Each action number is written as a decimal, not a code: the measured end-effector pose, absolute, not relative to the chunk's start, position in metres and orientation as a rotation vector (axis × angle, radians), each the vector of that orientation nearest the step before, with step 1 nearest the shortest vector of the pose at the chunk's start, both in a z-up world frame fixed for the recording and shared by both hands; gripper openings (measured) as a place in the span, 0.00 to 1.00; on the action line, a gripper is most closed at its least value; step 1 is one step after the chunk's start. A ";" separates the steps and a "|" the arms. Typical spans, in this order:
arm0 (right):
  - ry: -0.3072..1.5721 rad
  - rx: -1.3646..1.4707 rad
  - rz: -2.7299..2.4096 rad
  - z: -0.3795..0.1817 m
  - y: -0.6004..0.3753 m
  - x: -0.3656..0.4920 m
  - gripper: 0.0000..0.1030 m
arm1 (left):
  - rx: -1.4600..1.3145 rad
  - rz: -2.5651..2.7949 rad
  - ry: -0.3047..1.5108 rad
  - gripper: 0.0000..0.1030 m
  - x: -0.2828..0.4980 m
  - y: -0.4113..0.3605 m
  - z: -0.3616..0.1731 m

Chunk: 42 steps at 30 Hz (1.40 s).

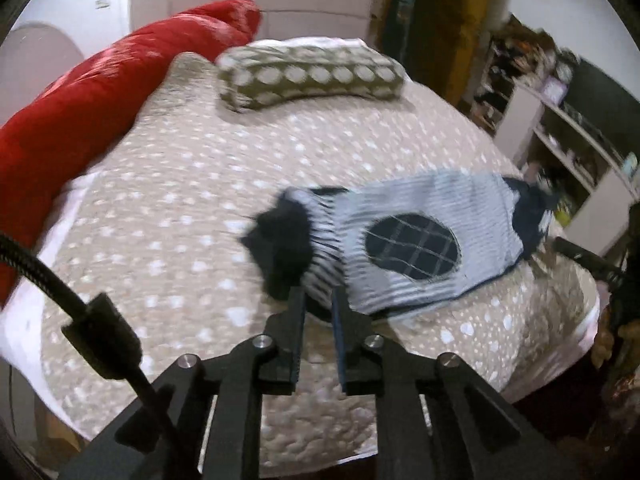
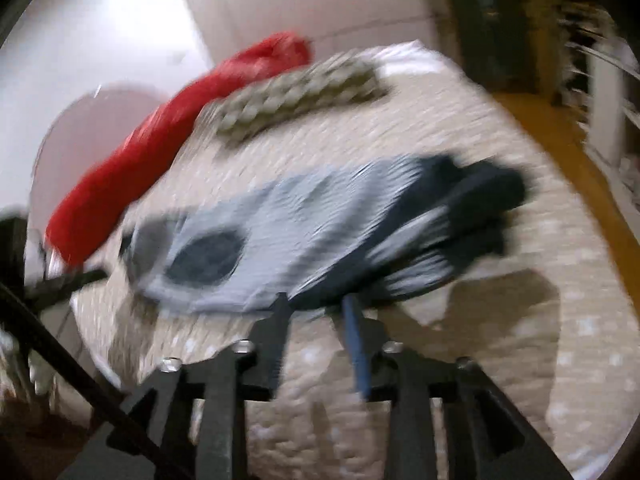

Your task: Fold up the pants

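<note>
**Striped pants held off the bedspread at both ends**

Left wrist view: the left gripper (image 1: 319, 294) is clamped on the near edge of the small pale blue-and-white striped pants (image 1: 416, 240), which bear a dark navy oval checked patch (image 1: 412, 246) and dark navy trim. The garment hangs just above the beige quilted bedspread with white spots (image 1: 180, 208), toward its right side. At the far end lies an olive cushion with white dots (image 1: 310, 76); a long red bolster (image 1: 92, 100) runs along the left. White shelves (image 1: 560, 136) stand at the right.

Right wrist view: motion blur smears everything. The right gripper (image 2: 316, 300) meets the dark edge of the same pants (image 2: 320, 232), its fingers a little apart with fabric between them, apparently pinching it.
</note>
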State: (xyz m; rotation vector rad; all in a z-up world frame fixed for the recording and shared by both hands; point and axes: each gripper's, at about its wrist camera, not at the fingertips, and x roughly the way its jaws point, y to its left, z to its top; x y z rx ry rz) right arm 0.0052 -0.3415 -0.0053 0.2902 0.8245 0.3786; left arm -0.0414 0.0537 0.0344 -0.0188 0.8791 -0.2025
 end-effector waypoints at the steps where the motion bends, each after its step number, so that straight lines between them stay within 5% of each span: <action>1: 0.787 0.342 0.318 0.001 -0.360 0.007 0.63 | -0.039 -0.188 0.874 0.17 -0.042 0.059 0.037; 2: 0.765 0.381 0.270 0.003 -0.374 0.010 0.78 | -0.059 -0.177 0.871 0.18 -0.041 0.064 0.038; 9: 0.808 0.582 0.144 -0.020 -0.413 0.063 0.76 | -0.109 -0.183 0.898 0.19 -0.025 0.051 0.034; 11: 0.848 0.590 0.159 -0.029 -0.408 0.075 0.05 | -0.102 -0.205 0.894 0.22 -0.019 0.037 0.033; 16: 0.854 0.556 0.069 -0.036 -0.410 0.060 0.05 | -0.070 -0.134 0.942 0.25 0.021 0.011 0.004; 18: 0.867 0.504 0.007 -0.037 -0.411 0.052 0.17 | -0.039 -0.076 0.990 0.25 0.035 0.008 -0.013; 21: 0.847 0.451 -0.036 -0.029 -0.415 0.029 0.21 | -0.075 -0.060 1.044 0.25 0.048 0.010 -0.035; 24: 0.828 0.442 -0.058 -0.019 -0.421 0.007 0.22 | -0.058 -0.073 1.024 0.25 0.050 0.008 -0.033; 26: 0.812 0.461 -0.072 -0.016 -0.427 -0.005 0.34 | -0.079 -0.078 1.027 0.25 0.051 0.010 -0.034; 32: 0.787 0.499 -0.084 -0.008 -0.431 -0.018 0.45 | -0.112 -0.089 1.025 0.26 0.050 0.015 -0.032; 42: 0.782 0.448 -0.041 0.000 -0.402 -0.019 0.49 | -0.198 -0.125 0.964 0.27 0.026 0.034 -0.004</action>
